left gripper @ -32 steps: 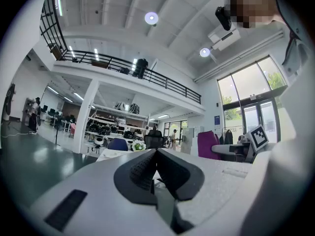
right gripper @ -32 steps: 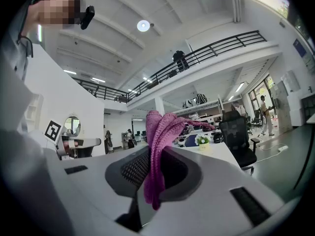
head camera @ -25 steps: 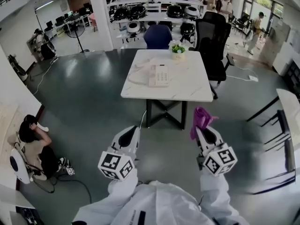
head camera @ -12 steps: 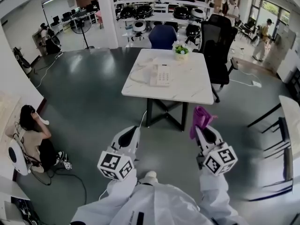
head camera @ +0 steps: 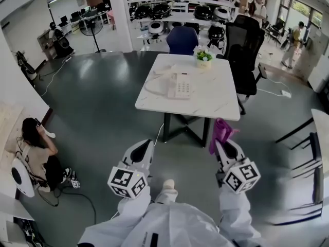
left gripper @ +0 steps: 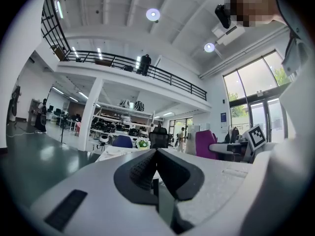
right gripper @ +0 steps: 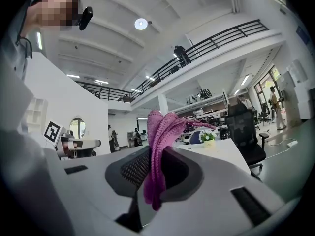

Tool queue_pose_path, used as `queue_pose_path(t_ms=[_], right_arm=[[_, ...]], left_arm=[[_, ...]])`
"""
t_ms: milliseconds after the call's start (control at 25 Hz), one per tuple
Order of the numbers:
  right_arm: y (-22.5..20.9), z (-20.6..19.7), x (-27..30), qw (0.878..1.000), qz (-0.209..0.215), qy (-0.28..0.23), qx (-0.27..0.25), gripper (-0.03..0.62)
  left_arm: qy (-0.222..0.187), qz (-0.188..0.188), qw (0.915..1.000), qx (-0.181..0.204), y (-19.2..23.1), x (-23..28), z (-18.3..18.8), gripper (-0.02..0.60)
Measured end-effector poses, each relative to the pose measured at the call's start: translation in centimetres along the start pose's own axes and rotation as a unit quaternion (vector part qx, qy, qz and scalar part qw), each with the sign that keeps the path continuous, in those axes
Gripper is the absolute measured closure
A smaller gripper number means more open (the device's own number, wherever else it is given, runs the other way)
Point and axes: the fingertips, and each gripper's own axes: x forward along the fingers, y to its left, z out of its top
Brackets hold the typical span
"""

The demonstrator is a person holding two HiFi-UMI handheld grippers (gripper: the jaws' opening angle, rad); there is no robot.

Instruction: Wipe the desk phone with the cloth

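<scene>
The white desk phone [head camera: 178,85] lies on the white table [head camera: 216,99] ahead, its handset and coiled cord [head camera: 157,76] to its left. My right gripper [head camera: 223,144] is shut on the purple cloth [head camera: 221,131], which sticks up from its jaws [right gripper: 160,127]. My left gripper [head camera: 143,147] is shut with nothing in it [left gripper: 153,154]. Both grippers hang over the floor, well short of the table's near edge.
A small potted plant [head camera: 203,56] stands at the table's far side. A black office chair [head camera: 245,40] and a blue chair [head camera: 182,39] stand behind the table. A person sits on the floor at the left [head camera: 36,148]. Another table edge [head camera: 321,133] is at the right.
The table and phone have come slightly nearer and shifted right in the head view. Both grippers keep their pose, the cloth still held.
</scene>
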Motion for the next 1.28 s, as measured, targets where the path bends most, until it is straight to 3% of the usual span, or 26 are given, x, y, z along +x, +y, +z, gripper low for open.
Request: queue_pose_path(t_ms=[640,1280], right_arm=[[-5.3,-1.3,12.6,1.0,-0.009,0.011,0.025,0.557],[-8.2,-2.1,19.4,0.999,-0.034,0.013,0.031,0.557]], left_arm=[[0.018,-0.034,0.9992,-0.009,7.7,12.5,-0.5,0.584],[0.024,-0.074,0.9969,-0.015,12.3,19.5,-1.2,0.584]])
